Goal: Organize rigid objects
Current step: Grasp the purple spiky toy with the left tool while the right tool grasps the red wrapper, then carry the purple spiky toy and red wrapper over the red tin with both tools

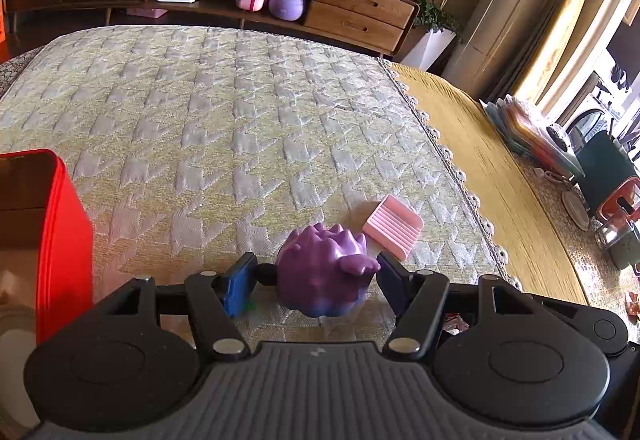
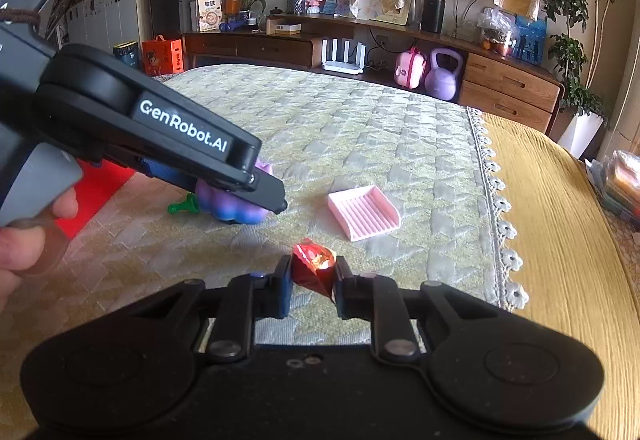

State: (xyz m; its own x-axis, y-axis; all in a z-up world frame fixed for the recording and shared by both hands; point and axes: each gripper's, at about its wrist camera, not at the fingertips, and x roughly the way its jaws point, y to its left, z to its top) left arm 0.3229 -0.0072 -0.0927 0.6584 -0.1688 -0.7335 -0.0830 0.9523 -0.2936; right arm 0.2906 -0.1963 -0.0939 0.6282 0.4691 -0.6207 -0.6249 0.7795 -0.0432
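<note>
The left gripper (image 1: 318,280) is reaching low over the quilted bed cover (image 1: 208,111), its two blue-padded fingers (image 1: 238,290) standing either side of a purple toy (image 1: 326,272). The right pad is touching the toy's stubby arm, while a narrow gap is showing between the left pad and the toy's body, so whether the tongs are clamping it or only bracketing it cannot be told. In the right wrist view this gripper (image 2: 240,195) is coming in from the left, angled downward and to the right, with the person's hand (image 2: 24,228) wrapping the grey handle at the left edge. The toy (image 2: 236,205) is sitting on the cover beneath its black linkage, with a small green piece (image 2: 182,207) lying just to the left of it.

The right gripper (image 2: 313,276) is sitting nearer the viewer, level and pointing toward the far side of the room, its tongs pressing together on a red foil wrapper (image 2: 314,270) that is standing upright between them.

A pink ridged tray (image 2: 364,211) is lying on the cover to the right of the toy and beyond the wrapper, apart from both. A red box (image 1: 52,240) is standing at the left edge of the cover, near the left gripper. A wooden sideboard (image 1: 360,9) is running along the far wall.
</note>
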